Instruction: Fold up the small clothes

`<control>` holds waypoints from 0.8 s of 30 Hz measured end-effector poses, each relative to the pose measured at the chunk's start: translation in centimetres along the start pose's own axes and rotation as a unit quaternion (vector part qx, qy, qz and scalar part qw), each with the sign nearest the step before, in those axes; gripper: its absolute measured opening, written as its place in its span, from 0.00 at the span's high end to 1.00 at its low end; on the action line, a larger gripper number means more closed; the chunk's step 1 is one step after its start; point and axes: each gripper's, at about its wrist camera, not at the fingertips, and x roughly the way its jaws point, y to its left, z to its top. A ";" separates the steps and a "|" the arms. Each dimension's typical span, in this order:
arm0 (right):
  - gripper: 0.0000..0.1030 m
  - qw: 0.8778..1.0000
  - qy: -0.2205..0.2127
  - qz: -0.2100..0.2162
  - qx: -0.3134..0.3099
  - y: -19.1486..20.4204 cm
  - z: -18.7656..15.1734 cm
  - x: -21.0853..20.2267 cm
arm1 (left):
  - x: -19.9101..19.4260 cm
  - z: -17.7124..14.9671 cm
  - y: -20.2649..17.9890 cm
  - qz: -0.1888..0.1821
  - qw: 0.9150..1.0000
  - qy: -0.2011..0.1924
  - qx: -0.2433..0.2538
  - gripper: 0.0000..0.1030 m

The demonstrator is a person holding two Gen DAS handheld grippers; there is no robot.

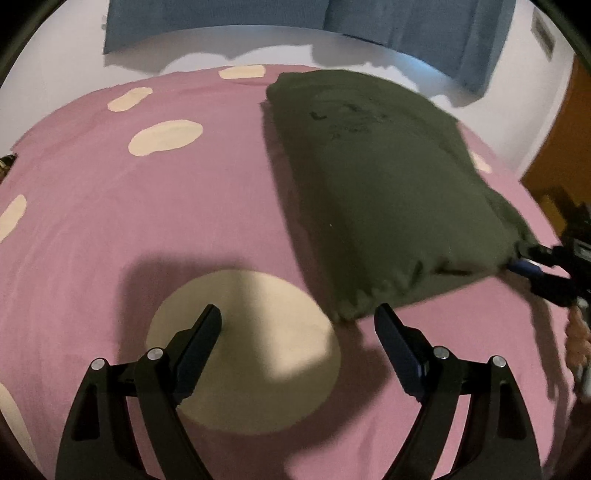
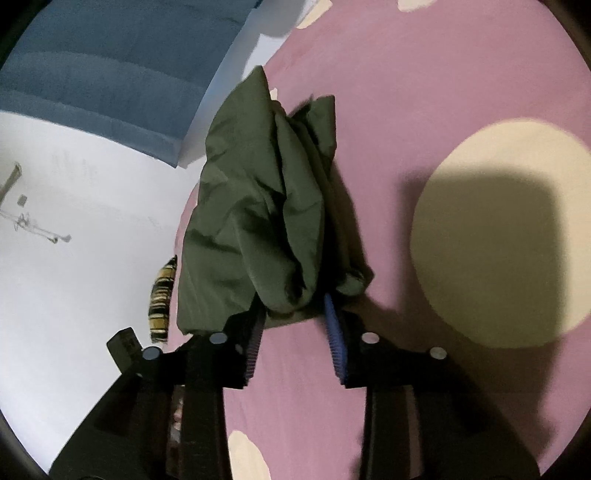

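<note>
While my left tool (image 1: 297, 321) hangs with its two dark fingers spread wide and nothing between them, it points down at the pink bedspread (image 1: 110, 221), just above a large cream spot (image 1: 258, 332) that carries the tool's own shadow. My right tool (image 2: 295, 321) has its blue ribbed pads (image 2: 336, 343) parted; the bunched corner of the olive-green garment (image 2: 258, 206) sits right at the fingertips, but I see a gap of pink cloth between the pads, so I read it as released rather than clamped, though the blur makes the very tip hard to judge. From the left view the garment (image 1: 388, 177) lies folded into a thick oblong on the bed, to the right of my left tool, its near edge just beside that tool's right finger, with faint dark print on its top. The right tool (image 1: 532, 264) meets it at the far right corner. Beyond the bed stand a white wall (image 2: 74, 295) and a blue curtain (image 1: 406, 22).
</note>
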 end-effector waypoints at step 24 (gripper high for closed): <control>0.77 0.999 0.008 0.024 -0.048 3.1 17.5 8.4 | 8.9 17.4 3.2 -0.084 0.994 -0.006 -0.071 0.18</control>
